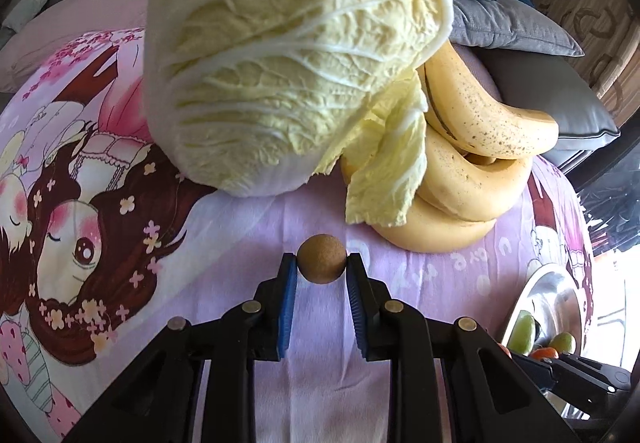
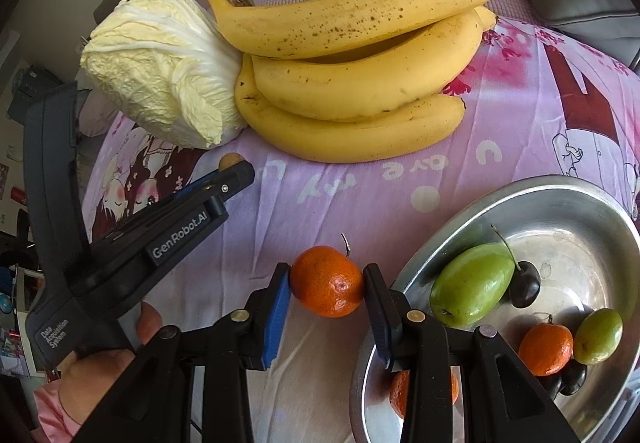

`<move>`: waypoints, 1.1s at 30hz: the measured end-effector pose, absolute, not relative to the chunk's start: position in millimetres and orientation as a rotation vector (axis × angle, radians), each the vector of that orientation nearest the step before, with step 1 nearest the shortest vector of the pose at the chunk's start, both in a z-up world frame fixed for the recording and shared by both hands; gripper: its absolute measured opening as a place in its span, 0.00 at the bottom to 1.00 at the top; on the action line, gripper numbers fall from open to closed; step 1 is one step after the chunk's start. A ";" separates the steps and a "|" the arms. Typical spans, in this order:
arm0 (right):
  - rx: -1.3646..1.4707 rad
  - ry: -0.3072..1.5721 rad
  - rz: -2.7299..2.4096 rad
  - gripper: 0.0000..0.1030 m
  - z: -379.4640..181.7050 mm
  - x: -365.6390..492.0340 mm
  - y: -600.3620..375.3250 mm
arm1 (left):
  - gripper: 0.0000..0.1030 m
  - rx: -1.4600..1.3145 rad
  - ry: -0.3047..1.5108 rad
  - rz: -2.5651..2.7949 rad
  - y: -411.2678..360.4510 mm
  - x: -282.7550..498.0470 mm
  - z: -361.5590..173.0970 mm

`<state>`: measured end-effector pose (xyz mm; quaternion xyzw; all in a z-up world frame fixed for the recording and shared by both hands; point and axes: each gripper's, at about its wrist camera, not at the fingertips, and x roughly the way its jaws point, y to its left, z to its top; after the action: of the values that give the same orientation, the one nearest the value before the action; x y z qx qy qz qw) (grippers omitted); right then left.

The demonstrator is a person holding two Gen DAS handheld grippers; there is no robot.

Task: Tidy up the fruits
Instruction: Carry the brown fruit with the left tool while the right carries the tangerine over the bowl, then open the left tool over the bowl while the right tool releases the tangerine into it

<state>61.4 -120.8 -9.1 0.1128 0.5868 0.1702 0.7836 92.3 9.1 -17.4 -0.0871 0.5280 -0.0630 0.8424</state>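
Note:
My left gripper (image 1: 322, 266) is shut on a small round brown fruit (image 1: 322, 259) and holds it just above the pink printed cloth, in front of a napa cabbage (image 1: 296, 55) and a bunch of bananas (image 1: 476, 163). It also shows in the right wrist view (image 2: 234, 167), with the brown fruit (image 2: 230, 161) at its tip. My right gripper (image 2: 326, 283) is shut on a small orange mandarin (image 2: 327, 281), left of a metal bowl (image 2: 520, 195). The bowl holds green fruits (image 2: 472, 283), another mandarin (image 2: 545, 347) and dark cherries (image 2: 525, 287).
The cabbage (image 2: 160, 63) and bananas (image 2: 352, 63) lie at the back of the cloth. Grey and patterned cushions (image 1: 516, 23) sit behind them. The bowl's rim (image 1: 548, 303) shows at the left wrist view's right edge. My hand (image 2: 96, 371) holds the left gripper's handle.

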 end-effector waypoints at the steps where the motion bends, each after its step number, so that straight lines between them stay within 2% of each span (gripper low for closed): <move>1: 0.245 1.266 0.368 0.38 -7.3 58.8 -121.0 | 0.25 -0.191 1.117 -0.141 8.1 87.2 -16.8; 12: 0.279 1.264 0.335 0.38 7.6 24.2 -142.7 | 0.25 -0.191 1.145 -0.262 -26.4 30.0 -3.6; 20: 0.303 1.284 0.205 0.38 5.5 -12.7 -201.1 | 0.25 -0.116 1.197 -0.410 -61.8 0.4 41.1; 33: 0.316 1.377 0.091 0.38 -28.7 -49.6 -249.2 | 0.25 0.008 1.335 -0.549 -118.9 -32.8 34.5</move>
<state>-49.6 -249.2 -28.7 0.1452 0.6325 0.0420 0.7597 -32.8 -119.0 34.5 0.0039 0.6108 -0.2514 0.7508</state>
